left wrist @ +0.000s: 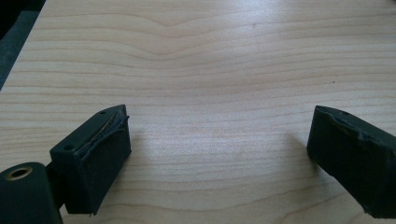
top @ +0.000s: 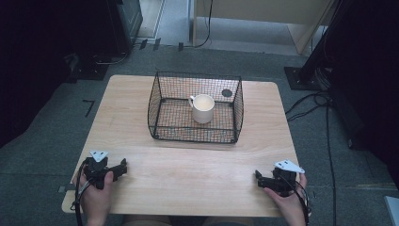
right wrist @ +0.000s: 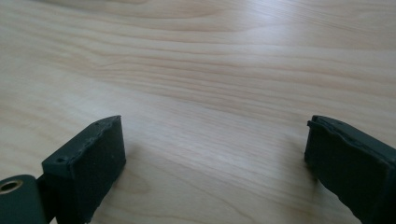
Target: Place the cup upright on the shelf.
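Close to the camera on each gripper, two black jaws stand far apart, with bare light wood between them and nothing held. In the high view my left gripper (top: 123, 165) rests on the near left part of the table (top: 188, 174), with my left hand (top: 96, 195) around it. My right gripper (top: 258, 176) rests on the near right part, held by my right hand (top: 289, 200). Both grippers point toward the middle of the table, and each carries a grey three-cornered plate on top. In the left gripper view the left gripper (left wrist: 219, 135) has its jaws wide over the wood grain, and in the right gripper view the right gripper (right wrist: 215, 140) stands equally wide.

On the far half of the table sits a black wire basket (top: 162, 92), open at the top, with its walls leaning slightly outward. Inside the basket one white mug (top: 203, 109) stands upright on the mesh floor, near the centre and a little toward the back. Its handle points to the left. I cannot tell if the mug contains anything. Both grippers are well apart from the basket and from the mug. A small dark round spot (top: 227, 92) shows on the table behind the basket's right rear corner.
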Demonstrator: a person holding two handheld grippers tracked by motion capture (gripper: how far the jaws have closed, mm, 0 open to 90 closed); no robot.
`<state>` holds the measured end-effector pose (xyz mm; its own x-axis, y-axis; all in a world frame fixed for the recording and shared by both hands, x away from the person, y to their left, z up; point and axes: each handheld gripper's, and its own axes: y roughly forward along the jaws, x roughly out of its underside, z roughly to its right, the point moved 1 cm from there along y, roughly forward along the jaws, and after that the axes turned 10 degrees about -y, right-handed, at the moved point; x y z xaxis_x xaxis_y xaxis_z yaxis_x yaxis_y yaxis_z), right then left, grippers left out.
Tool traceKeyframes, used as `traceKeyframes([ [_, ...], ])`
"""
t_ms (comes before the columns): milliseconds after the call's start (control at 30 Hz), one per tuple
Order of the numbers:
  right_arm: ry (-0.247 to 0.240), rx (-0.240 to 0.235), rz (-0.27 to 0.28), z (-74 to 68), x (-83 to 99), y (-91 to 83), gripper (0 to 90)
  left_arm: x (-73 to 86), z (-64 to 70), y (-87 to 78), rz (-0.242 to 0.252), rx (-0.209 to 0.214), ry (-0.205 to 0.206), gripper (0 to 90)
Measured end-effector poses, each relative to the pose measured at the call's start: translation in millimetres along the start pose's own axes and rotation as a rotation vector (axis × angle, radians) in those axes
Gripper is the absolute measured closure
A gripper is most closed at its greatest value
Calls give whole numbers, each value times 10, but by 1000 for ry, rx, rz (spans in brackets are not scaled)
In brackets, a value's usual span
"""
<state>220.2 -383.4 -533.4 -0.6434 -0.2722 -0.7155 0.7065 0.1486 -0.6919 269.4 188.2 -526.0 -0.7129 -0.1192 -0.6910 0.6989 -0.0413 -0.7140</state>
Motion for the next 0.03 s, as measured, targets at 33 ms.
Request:
traceKeyframes([
  [33, 24, 21, -1, -1, 6, -8, 57, -1, 0, 0, 0, 0, 0, 64],
])
